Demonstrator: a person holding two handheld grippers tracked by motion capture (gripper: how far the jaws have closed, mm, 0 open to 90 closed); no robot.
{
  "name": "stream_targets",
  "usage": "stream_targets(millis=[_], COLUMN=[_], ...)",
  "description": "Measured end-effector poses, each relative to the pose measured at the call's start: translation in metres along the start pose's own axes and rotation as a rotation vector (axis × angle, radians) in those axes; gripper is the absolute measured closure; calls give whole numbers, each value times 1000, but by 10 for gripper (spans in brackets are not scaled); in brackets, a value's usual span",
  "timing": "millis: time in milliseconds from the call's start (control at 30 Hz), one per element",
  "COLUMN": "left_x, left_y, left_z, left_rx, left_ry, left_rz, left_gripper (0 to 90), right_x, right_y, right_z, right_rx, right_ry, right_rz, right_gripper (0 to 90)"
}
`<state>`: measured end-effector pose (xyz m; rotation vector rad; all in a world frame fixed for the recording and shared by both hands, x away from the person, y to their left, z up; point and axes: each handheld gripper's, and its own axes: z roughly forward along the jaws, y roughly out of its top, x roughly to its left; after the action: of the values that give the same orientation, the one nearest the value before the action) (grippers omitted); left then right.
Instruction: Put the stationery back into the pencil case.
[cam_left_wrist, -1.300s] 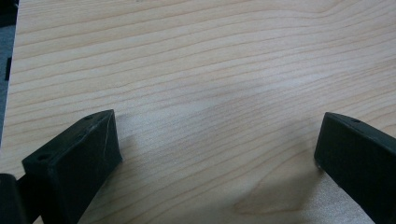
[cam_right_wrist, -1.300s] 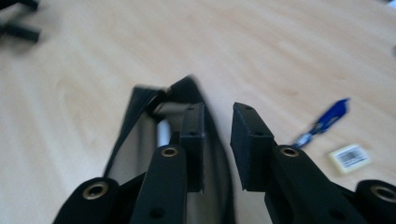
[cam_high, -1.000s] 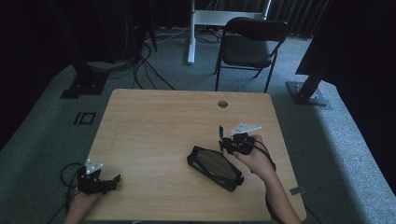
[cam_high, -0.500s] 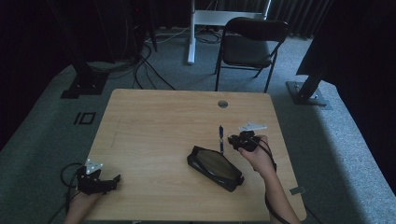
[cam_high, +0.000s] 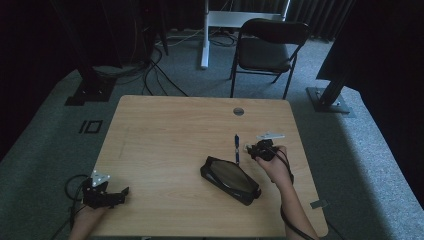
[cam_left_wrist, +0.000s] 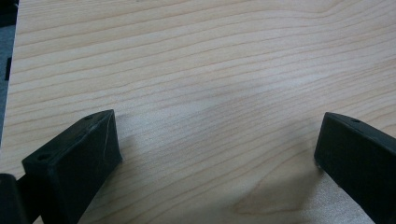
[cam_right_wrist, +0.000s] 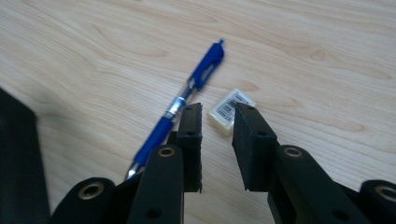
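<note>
A blue pen (cam_high: 237, 148) lies on the wooden table (cam_high: 175, 130), with a small white eraser (cam_high: 248, 148) just to its right. In the right gripper view the eraser (cam_right_wrist: 230, 112), which has a barcode label, lies just past the tips of my right gripper (cam_right_wrist: 217, 122), and the pen (cam_right_wrist: 187, 95) runs along the left jaw. The jaws stand a narrow gap apart with nothing pressed between them. A black pencil case (cam_high: 231, 179) lies left of my right gripper (cam_high: 252, 150). My left gripper (cam_high: 107, 194) rests open near the front left corner, with bare wood between its jaws (cam_left_wrist: 215, 154).
The pencil case's dark edge (cam_right_wrist: 18, 158) shows at the left of the right gripper view. A round cable hole (cam_high: 238, 111) is in the table's far side. Beyond the table are a black folding chair (cam_high: 267, 47), stands and floor cables (cam_high: 150, 75).
My right hand has sunk and shifted right, off the pen, down to the table beside it. The pen now lies in full sight. My left gripper has stayed put.
</note>
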<state>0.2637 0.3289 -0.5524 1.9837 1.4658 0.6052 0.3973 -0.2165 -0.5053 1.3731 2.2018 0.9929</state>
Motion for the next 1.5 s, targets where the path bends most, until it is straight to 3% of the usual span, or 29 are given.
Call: stream_targets(millis=[233, 333, 600, 800, 1133, 1500], left_x=[0, 0, 0, 0, 0, 0], left_y=[0, 0, 0, 0, 0, 0], left_z=[0, 0, 0, 0, 0, 0], left_rx=[0, 0, 0, 0, 0, 0], left_ry=[0, 0, 0, 0, 0, 0], left_rz=[0, 0, 0, 0, 0, 0], left_gripper=[2, 2, 2, 2, 2, 2], right_x=[-7, -8, -9, -9, -5, -3], right_y=[1, 1, 5, 10, 12, 12], right_z=[10, 13, 24, 29, 39, 49], right_rx=[2, 17, 15, 12, 23, 50], right_ry=[-41, -67, -58, -78, -90, -120], right_rz=[52, 36, 111, 162, 214, 229], right_gripper=[712, 707, 648, 609, 557, 529])
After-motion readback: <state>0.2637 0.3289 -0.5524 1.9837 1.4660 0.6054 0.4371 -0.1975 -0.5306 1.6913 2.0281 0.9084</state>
